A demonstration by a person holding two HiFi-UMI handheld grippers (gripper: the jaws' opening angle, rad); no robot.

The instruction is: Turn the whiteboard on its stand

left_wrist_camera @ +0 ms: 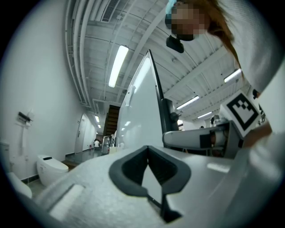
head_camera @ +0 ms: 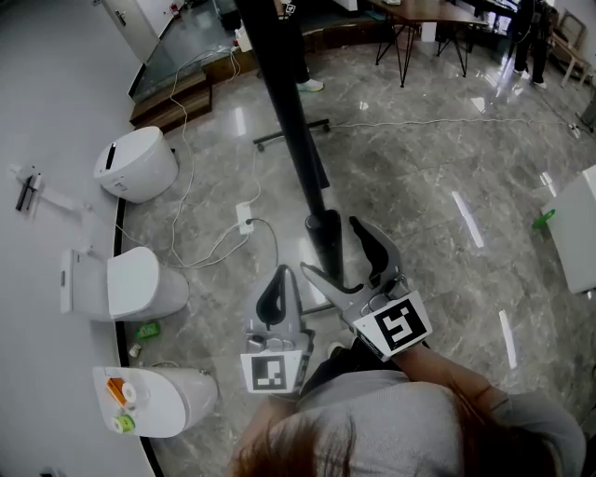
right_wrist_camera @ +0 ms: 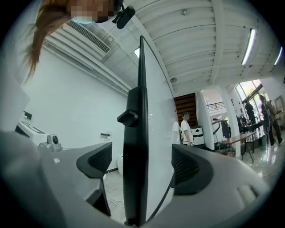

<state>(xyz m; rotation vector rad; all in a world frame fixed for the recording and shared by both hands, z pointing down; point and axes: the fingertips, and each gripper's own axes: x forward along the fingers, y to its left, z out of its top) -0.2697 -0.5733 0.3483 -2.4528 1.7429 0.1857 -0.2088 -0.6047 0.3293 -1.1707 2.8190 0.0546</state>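
Note:
The whiteboard shows edge-on in the head view as a dark bar, and its stand post drops to the floor just ahead of me. In the right gripper view, the board's black side frame with a clamp knob stands between the jaws, with a gap on each side. My right gripper is open around that edge. My left gripper hovers just left of the post, shut on nothing, and the white board face rises ahead of it.
Three white toilets line the wall at left. Cables and a power strip lie on the marble floor beside the stand's foot bar. A table stands at the far back and a white cabinet at right.

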